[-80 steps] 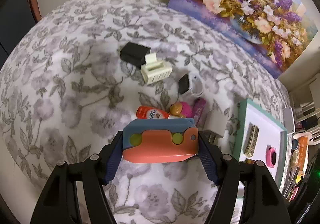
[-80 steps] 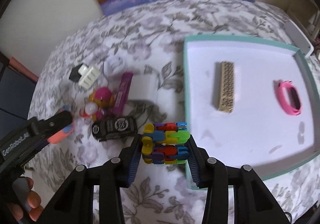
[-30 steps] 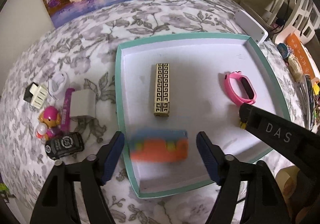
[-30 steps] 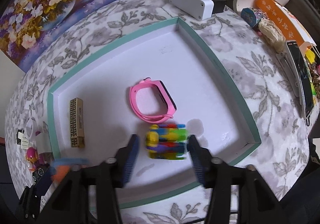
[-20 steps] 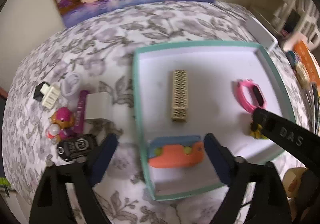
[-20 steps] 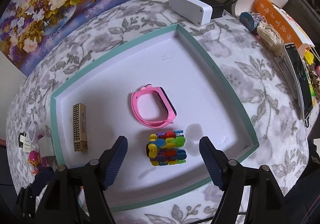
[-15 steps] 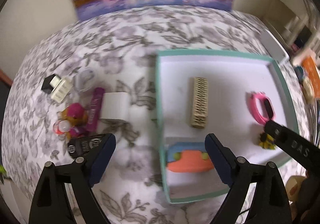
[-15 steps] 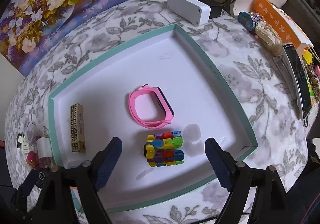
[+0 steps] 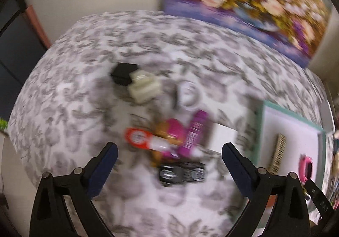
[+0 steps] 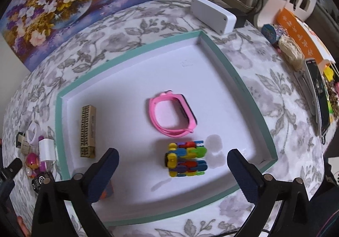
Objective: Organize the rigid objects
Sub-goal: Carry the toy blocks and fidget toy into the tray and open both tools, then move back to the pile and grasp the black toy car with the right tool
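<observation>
desk [image 10: 286,97]: floral cloth, teal tray [image 10: 252,93] sitting toward its right edge.
left tool [image 9: 169,152]: jaws opening, nothing between them, hovering over the toy pile; I'd be lining up on the black toy car [image 9: 182,172].
right tool [image 10: 172,159]: jaws opening around the colourful block toy [image 10: 186,158], not touching it, lying near the tray's front edge.
</observation>
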